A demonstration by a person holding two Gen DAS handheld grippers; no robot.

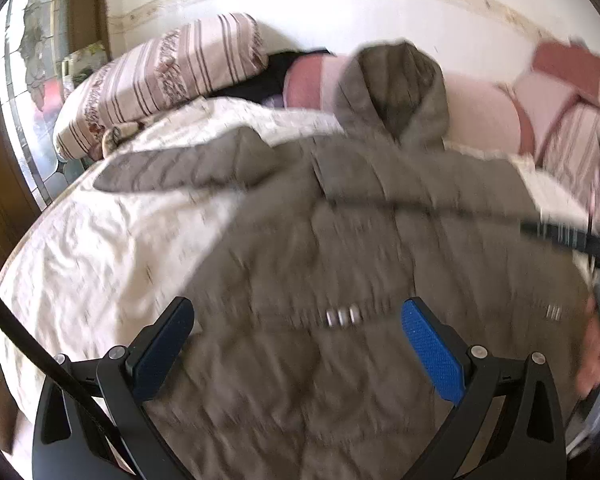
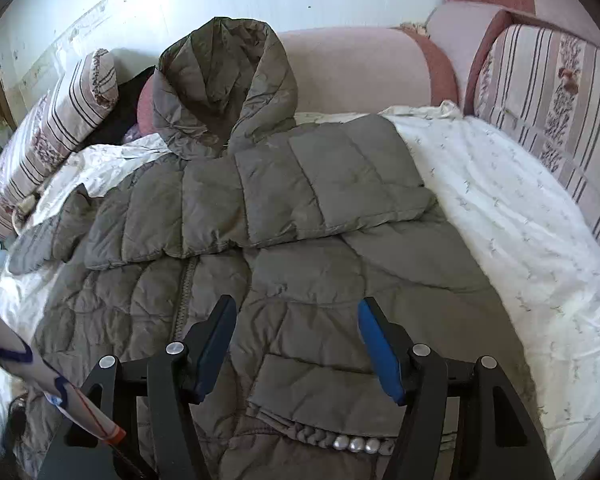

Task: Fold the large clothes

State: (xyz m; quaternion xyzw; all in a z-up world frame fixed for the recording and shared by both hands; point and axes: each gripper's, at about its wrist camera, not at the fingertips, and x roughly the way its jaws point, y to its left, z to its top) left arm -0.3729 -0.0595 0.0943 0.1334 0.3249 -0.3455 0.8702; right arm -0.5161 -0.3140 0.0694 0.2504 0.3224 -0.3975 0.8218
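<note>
Only right-wrist view shows jacket (image 2: 260,248) sleeve (image 2: 332,184) folded across its chest.

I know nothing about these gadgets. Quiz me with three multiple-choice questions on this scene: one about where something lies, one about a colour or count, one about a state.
1. Where does the jacket's right sleeve lie?
A. Folded across the chest
B. Hanging off the bed
C. Tucked inside the hood

2. What colour is the jacket?
A. Bright red
B. Grey-brown
C. Navy

3. How do the right gripper's jaws stand?
A. Clamped on the hood
B. Open, nothing between them
C. Shut on the sheet

Answers:
1 A: the right wrist view shows the sleeve lying flat over the jacket's front, below the hood.
2 B: the quilted fabric is a dull grey-brown on the white sheet.
3 B: the blue pads stand apart above the jacket, pressing on nothing.
</note>
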